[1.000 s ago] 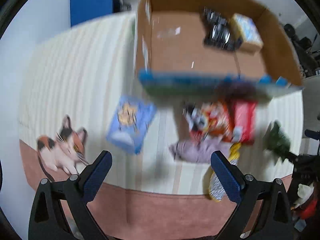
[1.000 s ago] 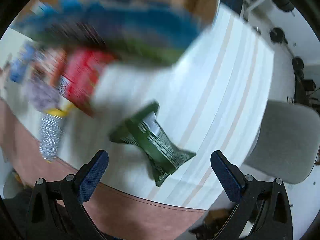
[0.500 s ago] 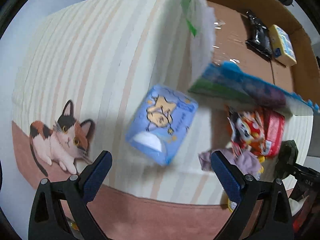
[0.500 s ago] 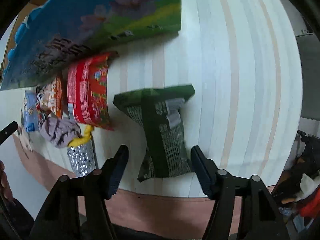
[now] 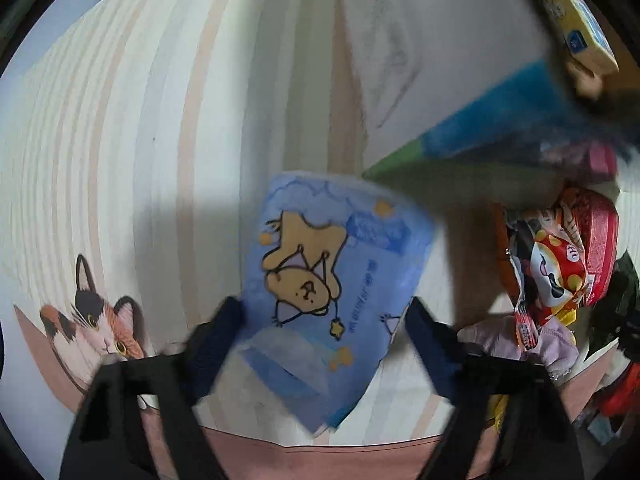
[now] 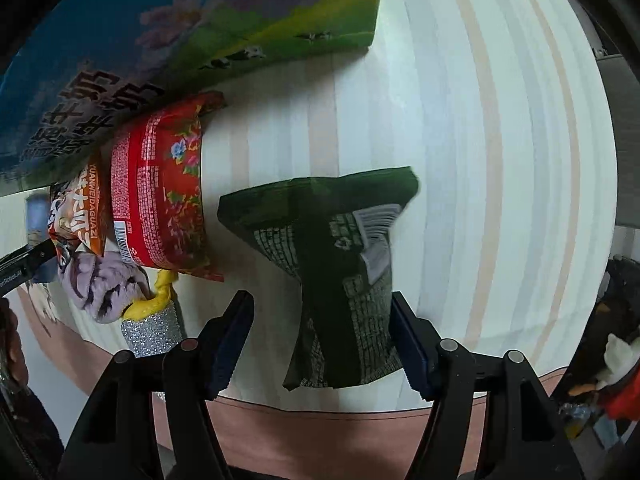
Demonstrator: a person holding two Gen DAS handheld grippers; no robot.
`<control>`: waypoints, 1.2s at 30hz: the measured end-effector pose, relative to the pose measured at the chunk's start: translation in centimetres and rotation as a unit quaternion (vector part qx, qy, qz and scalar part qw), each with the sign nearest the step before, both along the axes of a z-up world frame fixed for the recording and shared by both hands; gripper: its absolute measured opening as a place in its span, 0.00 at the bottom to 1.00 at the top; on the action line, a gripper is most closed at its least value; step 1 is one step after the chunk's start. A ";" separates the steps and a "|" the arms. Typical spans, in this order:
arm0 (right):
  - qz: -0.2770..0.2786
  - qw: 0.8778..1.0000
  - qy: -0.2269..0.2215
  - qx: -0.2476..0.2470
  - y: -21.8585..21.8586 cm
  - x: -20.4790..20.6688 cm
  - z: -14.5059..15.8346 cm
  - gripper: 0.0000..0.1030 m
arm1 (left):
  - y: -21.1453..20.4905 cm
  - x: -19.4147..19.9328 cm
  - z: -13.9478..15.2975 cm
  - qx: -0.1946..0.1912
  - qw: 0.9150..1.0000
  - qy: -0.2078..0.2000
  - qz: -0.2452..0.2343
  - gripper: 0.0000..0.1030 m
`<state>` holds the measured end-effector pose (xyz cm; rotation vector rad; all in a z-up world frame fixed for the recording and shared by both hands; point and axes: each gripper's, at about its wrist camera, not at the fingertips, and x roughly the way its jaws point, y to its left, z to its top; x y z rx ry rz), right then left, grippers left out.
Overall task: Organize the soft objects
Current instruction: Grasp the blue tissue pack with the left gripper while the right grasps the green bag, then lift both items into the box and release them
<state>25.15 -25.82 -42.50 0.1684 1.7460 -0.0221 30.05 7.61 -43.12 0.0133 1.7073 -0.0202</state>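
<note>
The left gripper (image 5: 320, 332) is open, its two blue fingers (image 5: 216, 340) on either side of a blue pack (image 5: 332, 280) printed with a cartoon bear; whether the pads touch it I cannot tell because of motion blur. The pack lies on the striped cloth (image 5: 140, 140) near the desk's front edge, beside the printed cat (image 5: 96, 324) at the front left corner.

The right gripper (image 6: 320, 336) is also open, straddling the lower end of a green bag (image 6: 340, 264) that lies flat near the front edge. The right finger (image 6: 408, 344) is at the bag's side, the left one apart from it.

Between the two packs sits a cluster: a red bag (image 6: 164, 196), an orange bag (image 6: 80, 208), a purple cloth (image 6: 100, 284), and a yellow piece (image 6: 160, 296) joined to a glittery silver tube (image 6: 152, 328). Behind them, a box (image 6: 180, 40) with a blue and green printed side overhangs the red bag. A yellow carton (image 5: 576, 36) shows at the left view's top right.
</note>
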 end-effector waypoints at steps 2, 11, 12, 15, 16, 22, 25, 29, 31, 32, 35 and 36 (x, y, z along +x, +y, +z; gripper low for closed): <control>0.001 1.000 0.002 0.000 0.1 -0.2 -0.2 0.68 | 0.4 -0.4 -0.2 -0.010 1.000 0.004 0.013 0.50; 0.004 1.000 0.005 0.008 1.7 -1.6 -0.5 0.68 | 1.3 -4.1 0.2 -0.034 0.998 0.015 0.050 0.44; 0.005 1.000 0.005 0.009 1.9 -1.9 -0.4 0.68 | 1.3 -4.8 0.3 -0.043 0.997 0.021 0.052 0.46; 0.006 1.000 0.000 0.012 2.2 -2.2 0.0 0.70 | 1.9 -6.4 0.5 -0.104 0.990 0.043 0.087 0.55; 0.005 1.000 -0.003 0.013 2.3 -2.4 0.2 0.71 | 2.2 -6.8 0.7 -0.114 0.988 0.044 0.097 0.55; -0.006 1.000 -0.016 0.023 1.6 -2.1 1.9 0.72 | 3.9 -8.3 2.1 -0.143 0.980 0.021 0.136 0.61; -0.009 1.000 -0.014 0.024 0.5 -1.3 2.6 0.72 | 3.7 -5.9 1.7 -0.131 0.983 0.026 0.128 0.61; -0.014 1.000 -0.006 0.027 0.3 -0.9 2.1 0.72 | 2.1 -4.5 0.1 -0.116 0.986 0.044 0.108 0.61; -0.019 0.999 -0.003 0.028 0.5 -0.7 1.6 0.72 | 2.2 -3.9 -0.5 -0.111 0.986 0.048 0.112 0.61; -0.023 0.999 -0.003 0.029 0.5 -0.7 1.5 0.72 | 2.3 -3.7 -0.6 -0.113 0.986 0.046 0.116 0.61; -0.023 0.999 -0.007 0.022 0.4 -0.6 1.7 0.58 | 2.8 -3.6 -0.3 -0.115 0.985 0.033 0.125 0.59; -0.021 1.000 -0.009 0.014 -0.1 -0.6 1.7 0.46 | 2.8 -3.6 -0.1 -0.114 0.985 0.027 0.126 0.52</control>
